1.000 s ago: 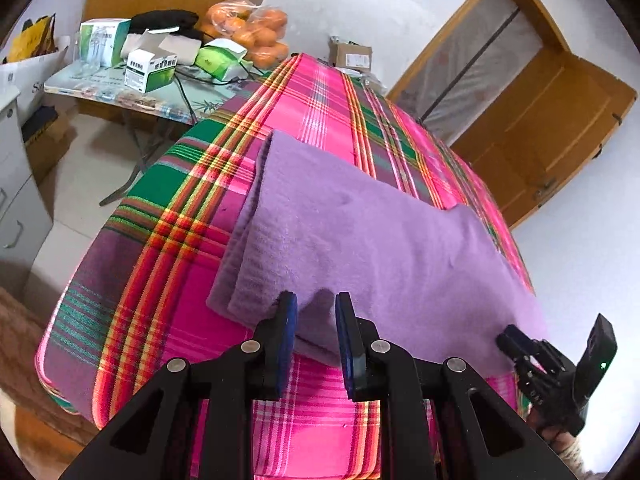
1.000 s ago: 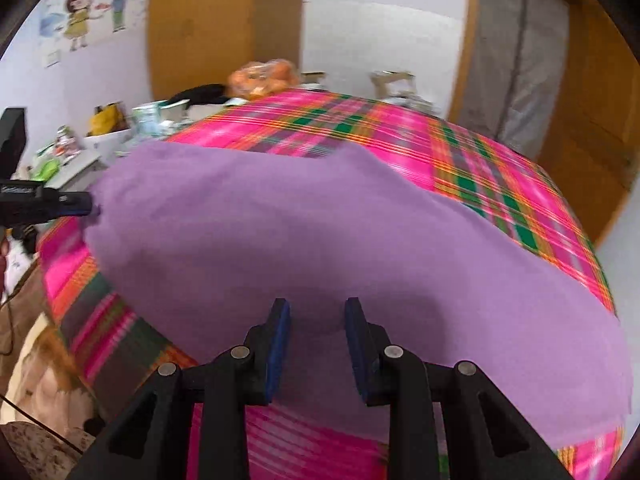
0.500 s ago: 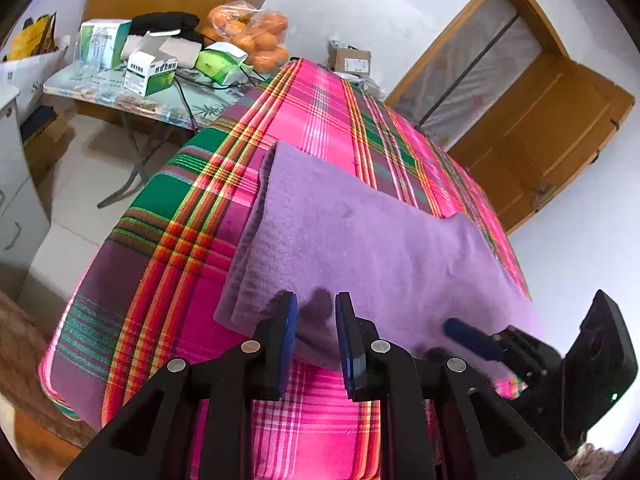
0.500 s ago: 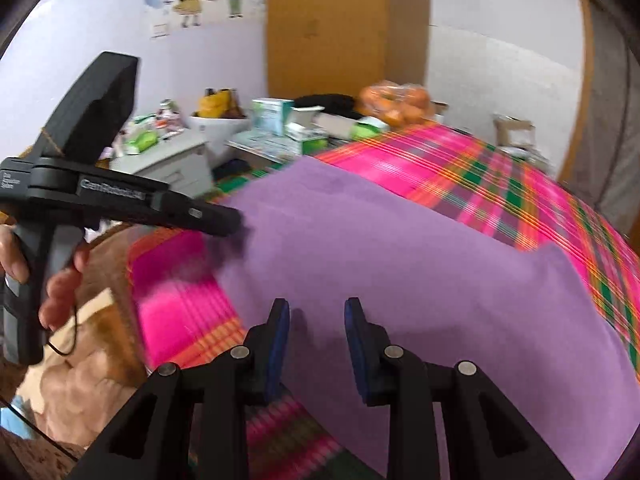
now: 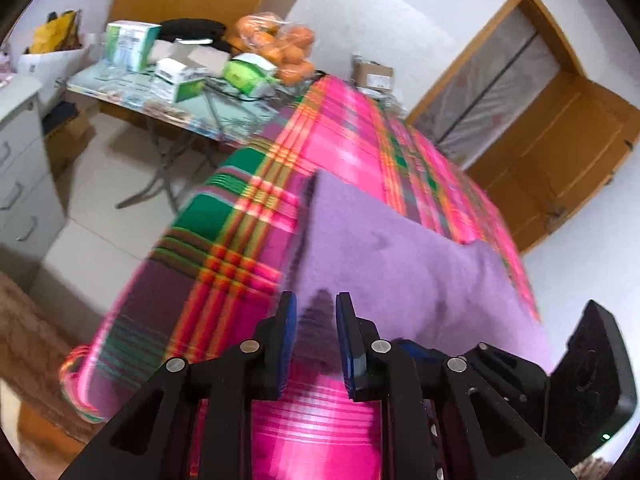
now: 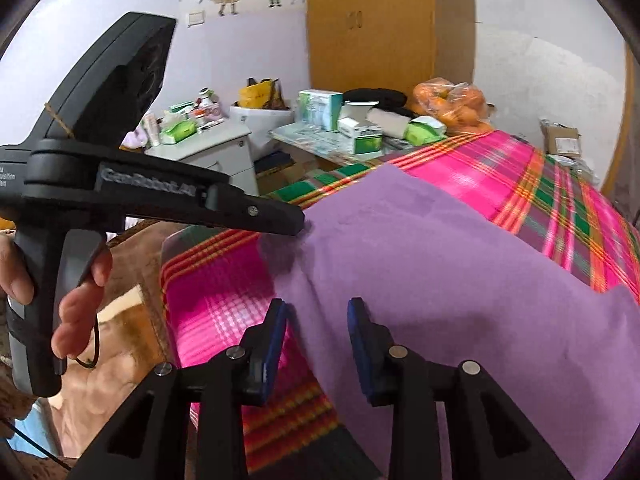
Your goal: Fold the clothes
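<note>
A purple fleece cloth [image 5: 400,264] lies folded on a bed with a pink plaid sheet [image 5: 240,248]. My left gripper [image 5: 316,308] is shut on the cloth's near left corner, and purple fabric shows between its blue pads. In the right wrist view the same gripper [image 6: 296,224] touches that corner from the left, with a hand [image 6: 76,312] on its grip. My right gripper [image 6: 316,312] stands open over the near edge of the cloth [image 6: 460,280], which passes under the gap. Its dark body [image 5: 500,368] sits close to the right of the left gripper.
A folding table [image 5: 132,96] to the left of the bed carries boxes and a bag of oranges [image 5: 280,48]. A white drawer unit [image 5: 20,168] stands nearer left. A wooden door [image 5: 560,152] is open at the far right. A brown blanket [image 6: 128,340] lies beside the bed's near corner.
My right gripper has swung left along the cloth's near edge and now sits beside the left gripper. The left gripper keeps the corner and has shifted slightly.
</note>
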### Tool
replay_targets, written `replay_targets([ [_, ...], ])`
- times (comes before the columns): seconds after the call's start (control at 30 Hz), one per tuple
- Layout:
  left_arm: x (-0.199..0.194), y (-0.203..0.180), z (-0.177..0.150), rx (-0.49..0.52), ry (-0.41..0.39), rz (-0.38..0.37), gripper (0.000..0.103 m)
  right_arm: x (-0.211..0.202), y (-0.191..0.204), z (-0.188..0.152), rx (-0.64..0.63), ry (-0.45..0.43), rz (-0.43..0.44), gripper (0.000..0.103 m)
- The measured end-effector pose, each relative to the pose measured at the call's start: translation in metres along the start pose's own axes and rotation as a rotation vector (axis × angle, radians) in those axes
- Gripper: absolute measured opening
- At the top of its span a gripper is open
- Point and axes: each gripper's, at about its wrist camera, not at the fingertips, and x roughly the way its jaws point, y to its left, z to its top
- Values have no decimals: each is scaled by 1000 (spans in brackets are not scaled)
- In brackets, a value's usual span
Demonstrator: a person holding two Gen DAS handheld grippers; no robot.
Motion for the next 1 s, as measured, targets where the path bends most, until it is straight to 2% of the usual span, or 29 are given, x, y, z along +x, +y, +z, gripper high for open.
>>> replay_targets([
  [0.03, 1, 3, 0, -11, 5, 16, 23, 5, 2, 2, -4, 4, 6, 32],
  [0.13, 0, 15, -1, -69, 11, -8, 25, 12, 6, 6, -20, 3, -7, 32],
  [0.2, -2, 18, -1, -74, 6, -1, 26, 14, 6, 8, -18, -8, 3, 32],
  [0.23, -3, 18, -1, -74, 5, 2, 26, 14, 6, 10, -8, -13, 12, 27],
  [0.3, -5, 19, -1, -75, 1, 7, 26, 14, 4, 13, 8, -24, 6, 10],
  [0.5, -9, 26, 0, -115, -5, 5, 26, 0, 2, 22, 54, -105, 28, 5],
  [0.6, -8, 29, -1, -133, 4, 7, 26, 4, 6, 22, 57, -92, 49, 5],
  [0.7, -6, 30, -2, -140, 12, 10, 26, 16, 10, 15, 48, -48, 49, 6],
  [0.87, -7, 30, -1, -140, 12, 8, 26, 21, 7, 13, 74, -20, 69, 15],
  [0.93, -7, 31, 1, -141, 10, 8, 26, 22, 9, 13, 66, -12, 54, 26],
  [1.0, -8, 31, 2, -140, 11, 14, 26, 22, 16, 13, 25, -13, 25, 32],
])
